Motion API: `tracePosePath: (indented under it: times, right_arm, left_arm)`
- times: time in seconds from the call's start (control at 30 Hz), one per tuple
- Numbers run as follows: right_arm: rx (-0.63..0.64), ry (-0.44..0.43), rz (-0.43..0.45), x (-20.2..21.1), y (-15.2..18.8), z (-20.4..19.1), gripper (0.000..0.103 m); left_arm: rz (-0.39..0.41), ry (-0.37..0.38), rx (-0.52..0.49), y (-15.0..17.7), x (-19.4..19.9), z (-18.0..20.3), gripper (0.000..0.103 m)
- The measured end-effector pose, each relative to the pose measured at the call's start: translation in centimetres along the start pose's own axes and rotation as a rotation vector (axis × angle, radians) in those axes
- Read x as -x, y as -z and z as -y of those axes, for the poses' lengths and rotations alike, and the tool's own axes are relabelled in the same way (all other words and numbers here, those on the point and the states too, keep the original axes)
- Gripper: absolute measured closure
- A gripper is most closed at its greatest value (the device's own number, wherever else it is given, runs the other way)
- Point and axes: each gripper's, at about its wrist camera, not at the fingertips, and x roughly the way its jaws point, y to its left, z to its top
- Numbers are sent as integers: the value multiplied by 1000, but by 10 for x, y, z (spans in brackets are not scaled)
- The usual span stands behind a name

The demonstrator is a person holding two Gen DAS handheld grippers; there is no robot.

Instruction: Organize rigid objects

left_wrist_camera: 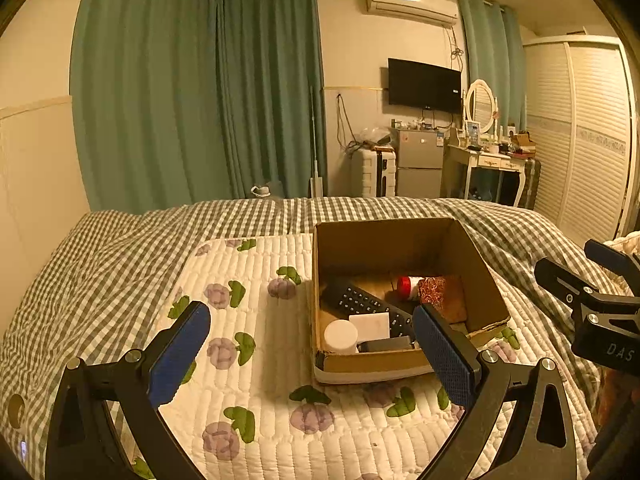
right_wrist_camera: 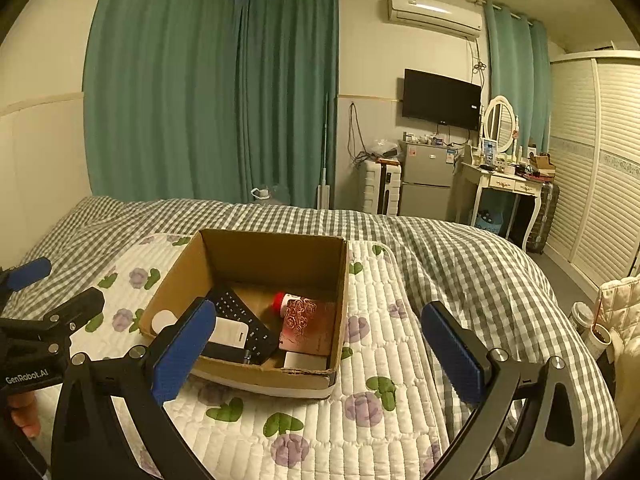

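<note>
1. On the bed, left wrist view: the left gripper (left_wrist_camera: 312, 344) hangs jaws spread, empty, short of the box (left_wrist_camera: 404, 364). The box lies ahead and right of the jaws. Inside it the remote (left_wrist_camera: 366, 306) runs diagonally, far-left to near-right.
2. Right wrist view: the right gripper (right_wrist_camera: 320, 344), likewise spread and empty, has the box (right_wrist_camera: 264, 376) ahead and left. Neither seems clearly nearer.
</note>
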Motion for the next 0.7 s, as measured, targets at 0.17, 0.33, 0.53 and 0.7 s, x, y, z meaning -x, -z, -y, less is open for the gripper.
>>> tracePosePath:
  times: [0.17, 0.33, 0.53, 0.7]
  right_arm:
    - [17, -1, -11, -3, 1, -4, 0]
    - [17, -1, -35, -8, 5, -4, 0]
    - [12, 11, -41, -10, 5, -2, 0]
    - [-6, 3, -43, -9, 3, -1, 0]
  left_arm:
    - [13, -6, -11, 1, -1, 0, 0]
    - [7, -3, -16, 2, -3, -1, 0]
    - [14, -6, -28, 2, -3, 0, 0]
    - [13, -6, -27, 1, -3, 0, 0]
